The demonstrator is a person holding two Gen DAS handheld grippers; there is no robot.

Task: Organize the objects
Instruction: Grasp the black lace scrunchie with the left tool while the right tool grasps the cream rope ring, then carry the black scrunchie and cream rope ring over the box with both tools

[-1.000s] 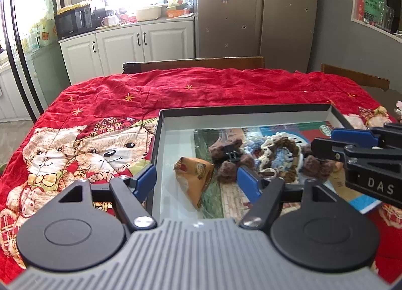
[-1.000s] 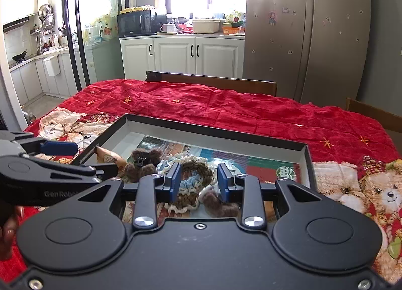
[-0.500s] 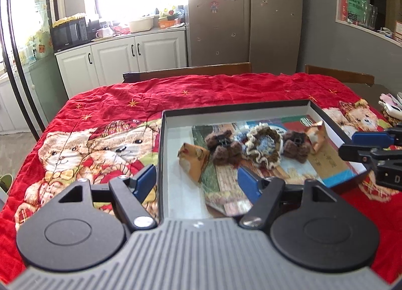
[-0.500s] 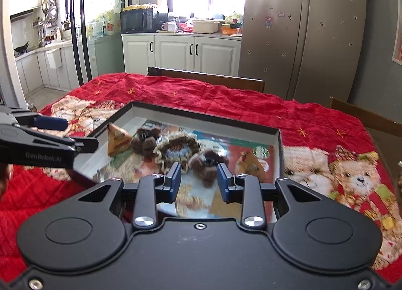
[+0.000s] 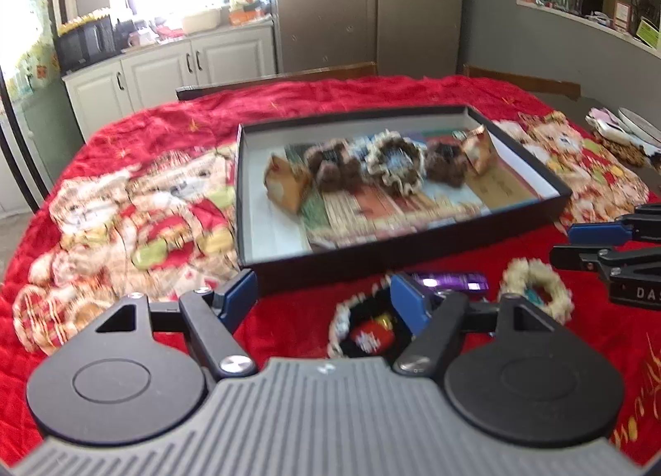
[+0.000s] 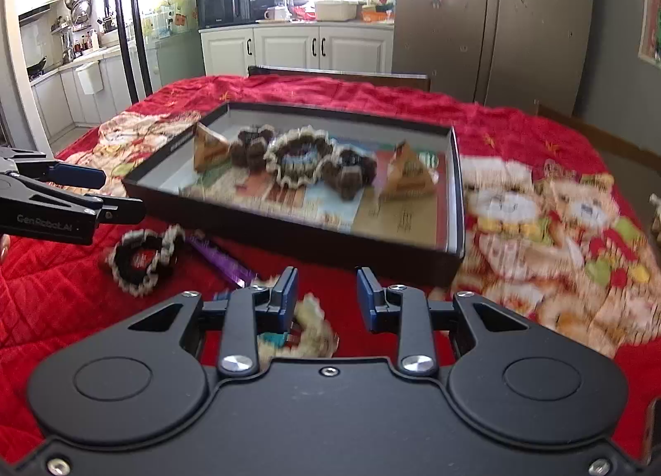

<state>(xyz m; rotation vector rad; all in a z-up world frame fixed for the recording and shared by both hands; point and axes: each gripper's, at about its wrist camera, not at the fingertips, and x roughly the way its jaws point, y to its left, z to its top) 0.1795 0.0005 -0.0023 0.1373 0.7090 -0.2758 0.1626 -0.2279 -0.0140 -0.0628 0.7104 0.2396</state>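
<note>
A black box point(image 5: 413, 261) point(image 6: 330, 247) on the red cloth holds two triangular snack packets, two brown fuzzy clips and a frilled scrunchie point(image 5: 394, 162) point(image 6: 295, 162). In front of it on the cloth lie a black scrunchie with pale trim point(image 5: 363, 331) point(image 6: 138, 261), a purple packet point(image 5: 452, 281) point(image 6: 223, 261) and a cream scrunchie point(image 5: 535, 290) point(image 6: 307, 325). My left gripper point(image 5: 324, 296) hovers open just before the box's near wall, the black scrunchie below its right finger. My right gripper point(image 6: 328, 298) stands narrowly open with nothing between its fingers, and the cream scrunchie sits under its left finger.
Each gripper shows in the other's view: the right gripper point(image 5: 599, 247), the left gripper point(image 6: 103, 197). The red teddy-bear cloth point(image 5: 136, 203) covers the whole table. A wooden chair back point(image 6: 338, 77) stands behind it. Small items point(image 5: 619, 133) lie at the table's far right edge.
Both grippers drew back from over the box toward the near side of the table. The loose scrunchies and the purple packet came into view. Neither jaw gap changed.
</note>
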